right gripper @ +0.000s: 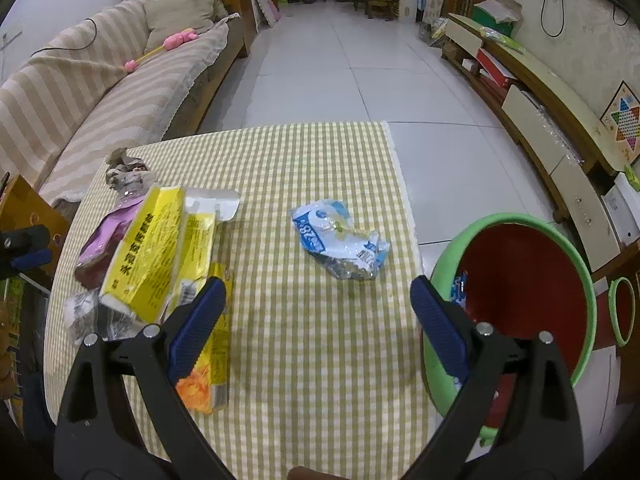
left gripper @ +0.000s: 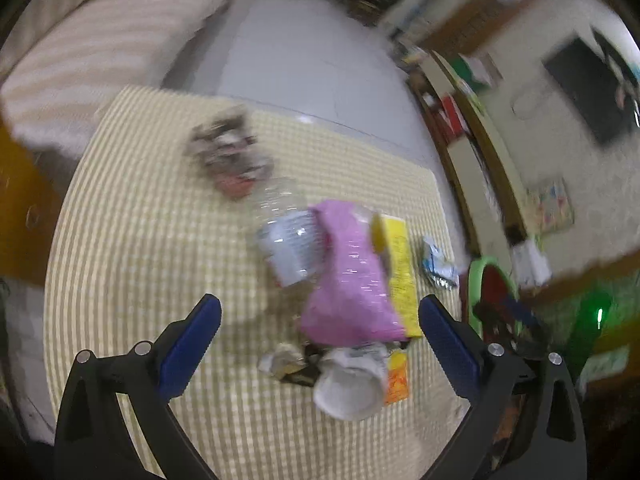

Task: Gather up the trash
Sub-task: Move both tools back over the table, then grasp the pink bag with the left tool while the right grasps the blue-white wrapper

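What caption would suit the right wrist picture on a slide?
Open right gripper poised over a checked tablecloth, facing a crumpled blue-and-white wrapper, green-rimmed bin alongside.

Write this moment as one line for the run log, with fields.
left tool: open, empty | right tool: open, empty | blue wrapper: on table | bin: beside table, one blue piece inside

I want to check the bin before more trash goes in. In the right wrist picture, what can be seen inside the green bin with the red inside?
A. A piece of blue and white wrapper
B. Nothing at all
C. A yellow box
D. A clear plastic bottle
A: a blue and white wrapper scrap shows against the red inner wall of the green bin, partly hidden behind the open right gripper.
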{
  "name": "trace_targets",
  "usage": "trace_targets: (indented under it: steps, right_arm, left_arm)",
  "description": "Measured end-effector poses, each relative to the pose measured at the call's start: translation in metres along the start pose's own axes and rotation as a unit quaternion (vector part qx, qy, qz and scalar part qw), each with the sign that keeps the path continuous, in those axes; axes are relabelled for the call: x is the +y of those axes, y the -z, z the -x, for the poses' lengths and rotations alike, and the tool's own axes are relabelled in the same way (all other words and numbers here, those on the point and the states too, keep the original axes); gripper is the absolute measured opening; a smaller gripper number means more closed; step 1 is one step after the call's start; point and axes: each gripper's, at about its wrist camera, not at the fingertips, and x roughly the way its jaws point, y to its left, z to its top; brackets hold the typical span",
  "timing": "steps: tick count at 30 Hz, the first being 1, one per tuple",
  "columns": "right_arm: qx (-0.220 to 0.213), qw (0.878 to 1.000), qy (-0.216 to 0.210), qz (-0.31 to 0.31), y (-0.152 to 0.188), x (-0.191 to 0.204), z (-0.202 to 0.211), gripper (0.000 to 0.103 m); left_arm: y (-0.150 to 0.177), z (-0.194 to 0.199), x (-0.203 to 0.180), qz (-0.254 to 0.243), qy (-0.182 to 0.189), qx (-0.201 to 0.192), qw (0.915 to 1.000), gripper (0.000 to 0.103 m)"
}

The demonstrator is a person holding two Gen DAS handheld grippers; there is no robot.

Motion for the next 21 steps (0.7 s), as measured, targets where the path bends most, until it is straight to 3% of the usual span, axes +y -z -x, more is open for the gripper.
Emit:
trace_targets:
  steps: [6, 9, 15, 18, 21]
  right_arm:
    - [0.022, 1.0, 0.011, 0.008, -0.009, -0.007, -0.03, 0.092]
    - [0.035, 0.999, 0.019, 0.022, -0.013, -0.007, -0.048, 0.092]
    - [0.059, 0.997, 0.02, 0.044, -0.016, -0.006, -0.074, 0.078]
    - [0.069, 0.996, 0.016, 0.05, -0.013, -0.005, -0.082, 0.067]
    - [0.071, 0.996, 0.019, 0.053, -0.01, -0.006, -0.085, 0.049]
  left_arm:
    - [-0.001, -0.02, -0.053, -0.125, -0.081, 0.002, 0.9889, 0.094]
    - [-0.002, -0.029, -0.063, -0.149, -0.098, 0.012, 0.9838, 0.093]
    - [-0.006, -0.04, -0.051, -0.127, -0.106, 0.035, 0.9856, 0.079]
    - [-0.004, -0.046, -0.047, -0.116, -0.103, 0.046, 0.9869, 0.069]
    - [-0.003, -0.047, -0.045, -0.112, -0.099, 0.048, 0.9877, 0.057]
